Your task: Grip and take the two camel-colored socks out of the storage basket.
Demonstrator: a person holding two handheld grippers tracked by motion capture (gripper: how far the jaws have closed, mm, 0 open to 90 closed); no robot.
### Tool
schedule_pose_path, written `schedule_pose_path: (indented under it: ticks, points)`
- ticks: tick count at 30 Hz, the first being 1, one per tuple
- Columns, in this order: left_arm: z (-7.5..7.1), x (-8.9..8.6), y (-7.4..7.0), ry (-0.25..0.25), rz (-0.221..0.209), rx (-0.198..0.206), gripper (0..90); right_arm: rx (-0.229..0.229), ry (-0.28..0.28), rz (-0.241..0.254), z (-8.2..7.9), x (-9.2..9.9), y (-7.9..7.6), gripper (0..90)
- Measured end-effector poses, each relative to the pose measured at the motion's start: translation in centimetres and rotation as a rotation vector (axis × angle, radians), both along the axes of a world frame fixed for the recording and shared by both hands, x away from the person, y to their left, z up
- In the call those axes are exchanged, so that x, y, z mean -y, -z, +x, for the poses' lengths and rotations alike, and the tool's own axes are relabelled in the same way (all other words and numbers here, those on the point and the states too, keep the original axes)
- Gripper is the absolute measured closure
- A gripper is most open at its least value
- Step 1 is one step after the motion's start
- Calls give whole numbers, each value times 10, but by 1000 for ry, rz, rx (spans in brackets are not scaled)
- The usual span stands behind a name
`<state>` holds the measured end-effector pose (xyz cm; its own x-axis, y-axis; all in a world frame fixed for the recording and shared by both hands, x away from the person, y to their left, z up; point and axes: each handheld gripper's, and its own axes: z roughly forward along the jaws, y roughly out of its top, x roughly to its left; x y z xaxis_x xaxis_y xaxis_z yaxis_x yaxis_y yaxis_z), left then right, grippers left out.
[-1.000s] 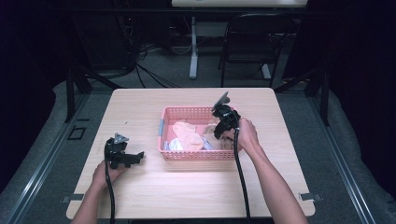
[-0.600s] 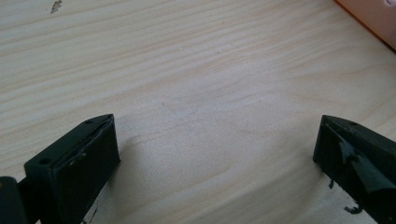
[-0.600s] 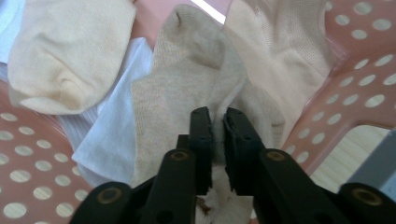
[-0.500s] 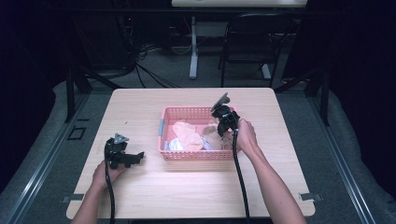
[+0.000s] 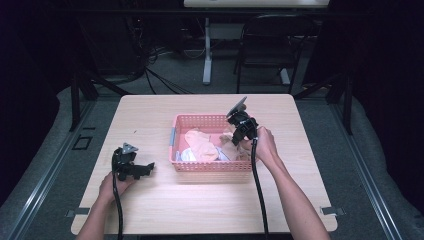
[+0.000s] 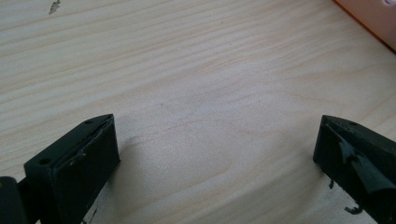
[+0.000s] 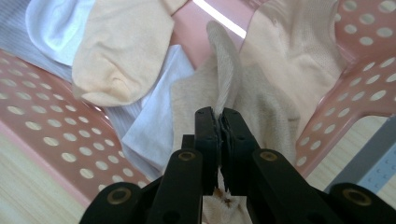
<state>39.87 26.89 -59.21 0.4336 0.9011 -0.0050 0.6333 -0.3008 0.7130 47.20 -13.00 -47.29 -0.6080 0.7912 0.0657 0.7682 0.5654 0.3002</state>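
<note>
Your right gripper (image 7: pixel 219 122) has just clenched on a fold of the ribbed beige sock (image 7: pixel 243 93) — soft knit, bunched at the right end of the perforated pink plastic basket (image 5: pixel 197 120). Your left gripper (image 6: pixel 215 154) rests released, jaws spread over bare wood grain near the table's (image 5: pixel 150 210) left edge.

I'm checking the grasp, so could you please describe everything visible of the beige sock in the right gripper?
The beige sock looks like ribbed knit fabric. It lies crumpled in the pink perforated basket, with one fold pulled up and pinched between the shut jaws of the right gripper. It touches a white cloth and a cream sock.
</note>
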Motion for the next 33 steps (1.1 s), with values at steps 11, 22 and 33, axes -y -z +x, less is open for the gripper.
schedule_pose_path:
  ticks: [11, 22, 33]
  points:
    - [0, 0, 0, 0, 0, 0, 0, 40, -21, 11, -11, -2, -26, 862]
    - [0, 0, 0, -3, -2, 1, 0, 70, -42, 39, -20, 1, -53, 862]
    - [0, 0, 0, -4, -1, 1, 0, 85, -72, 30, -25, -1, -69, 861]
